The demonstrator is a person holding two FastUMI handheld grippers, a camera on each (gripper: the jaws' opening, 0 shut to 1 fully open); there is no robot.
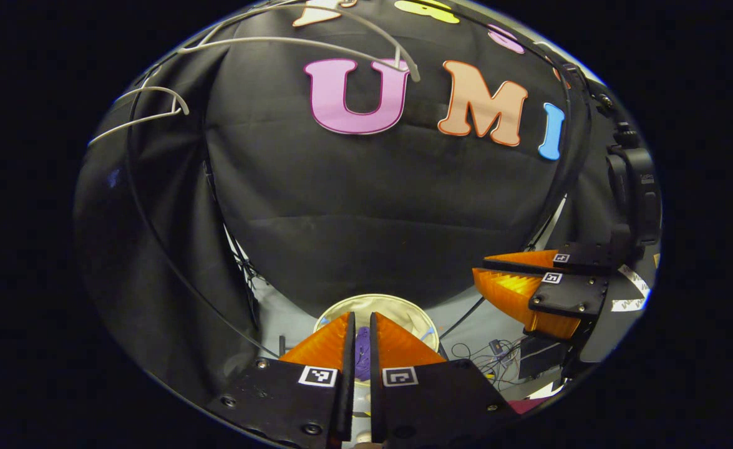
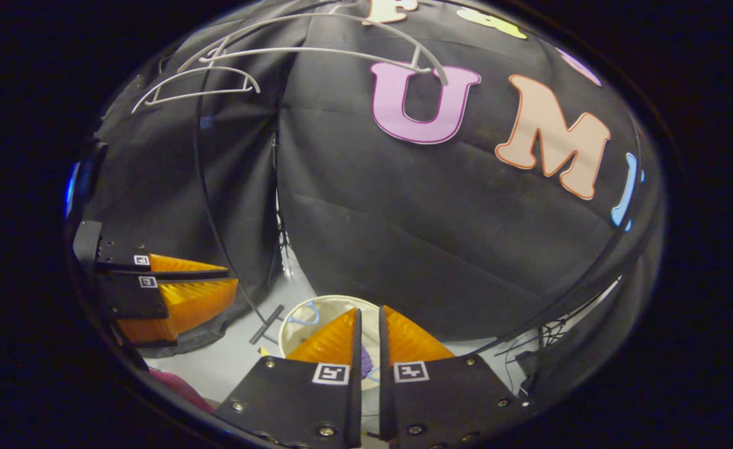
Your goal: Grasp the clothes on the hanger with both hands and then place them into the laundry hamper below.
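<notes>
Two white hangers (image 1: 297, 42) (image 2: 316, 50) hang bare at the top, in front of the black cloth wall. Below stands the round cream laundry hamper (image 1: 372, 298) (image 2: 304, 305), with a purple garment (image 1: 362, 355) (image 2: 366, 360) lying inside it. In the left gripper view, my left gripper (image 1: 362, 315) hovers above the hamper, shut, with nothing between its fingers. My right gripper (image 2: 369, 310) also hangs over the hamper, shut and empty. Each gripper also shows from the side in the other's view, the right gripper (image 1: 480, 264) and the left gripper (image 2: 234, 277), both with their fingers together.
A thin black rail (image 1: 154, 231) curves down the left side. Loose cables (image 1: 491, 355) lie on the pale floor (image 2: 229, 355) beside the hamper. A short dark bar (image 2: 266, 324) lies on the floor near the hamper's rim.
</notes>
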